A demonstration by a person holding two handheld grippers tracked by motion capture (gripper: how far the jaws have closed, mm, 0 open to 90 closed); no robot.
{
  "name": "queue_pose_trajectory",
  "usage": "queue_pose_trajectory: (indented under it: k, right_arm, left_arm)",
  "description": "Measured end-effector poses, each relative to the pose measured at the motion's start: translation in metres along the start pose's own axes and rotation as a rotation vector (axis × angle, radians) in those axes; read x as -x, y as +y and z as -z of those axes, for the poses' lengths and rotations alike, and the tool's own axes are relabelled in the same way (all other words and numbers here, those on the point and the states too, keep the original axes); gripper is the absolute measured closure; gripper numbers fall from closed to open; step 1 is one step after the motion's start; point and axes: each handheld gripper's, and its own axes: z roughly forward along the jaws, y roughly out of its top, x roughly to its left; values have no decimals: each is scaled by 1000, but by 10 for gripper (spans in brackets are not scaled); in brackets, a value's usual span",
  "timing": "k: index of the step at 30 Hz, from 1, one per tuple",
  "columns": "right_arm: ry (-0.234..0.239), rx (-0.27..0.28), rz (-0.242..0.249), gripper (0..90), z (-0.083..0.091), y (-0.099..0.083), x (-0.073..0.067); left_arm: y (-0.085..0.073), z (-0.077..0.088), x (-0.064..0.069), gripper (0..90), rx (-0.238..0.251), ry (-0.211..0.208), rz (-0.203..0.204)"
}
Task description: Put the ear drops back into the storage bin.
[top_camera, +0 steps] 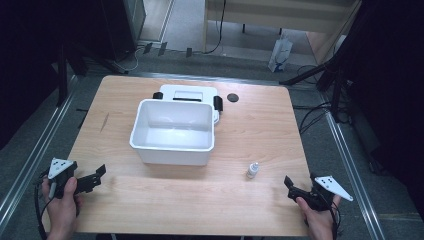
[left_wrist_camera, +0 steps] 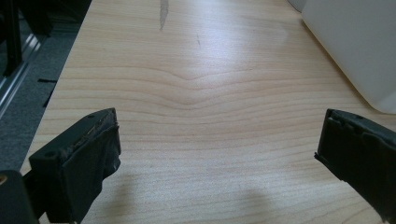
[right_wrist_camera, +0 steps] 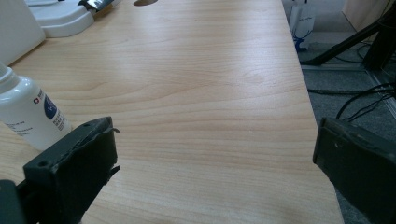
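Note:
A small white dropper bottle (top_camera: pixel 253 171) stands upright on the wooden table (top_camera: pixel 250 130), right of centre. In the right gripper view the bottle (right_wrist_camera: pixel 28 116) sits just outside the left jaw. A white open bin (top_camera: pixel 172 132) is at the table's centre, with a white lid (top_camera: pixel 189 92) with black clips behind it. My left gripper (top_camera: pixel 97 177) rests open near the front left corner, and its view (left_wrist_camera: pixel 219 135) has bare wood between the jaws. My right gripper (top_camera: pixel 290 187) is open at the front right, with nothing held between its jaws (right_wrist_camera: pixel 215 140).
A black round disc (top_camera: pixel 232 97) lies behind the bin to the right. The bin's wall (left_wrist_camera: pixel 345 46) rises at the upper right of the left gripper view. Off the table, a paper bag (top_camera: pixel 280 52) and cables (top_camera: pixel 315 115) sit on the floor. The table's right edge (right_wrist_camera: pixel 308 107) runs close to my right gripper.

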Motion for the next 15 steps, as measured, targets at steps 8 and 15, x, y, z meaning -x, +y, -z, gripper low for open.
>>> queue_pose_trajectory:
  k: [8, 15]
  right_arm:
    - [15, -5, -7, 48, -1, 0, 1]
    - [15, -26, 6, 51, -3, 1, -1]
  left_arm:
    - [-1, 1, 1, 3, 8, 3, -6]
    - [-1, 2, 1, 3, 22, -1, -1]
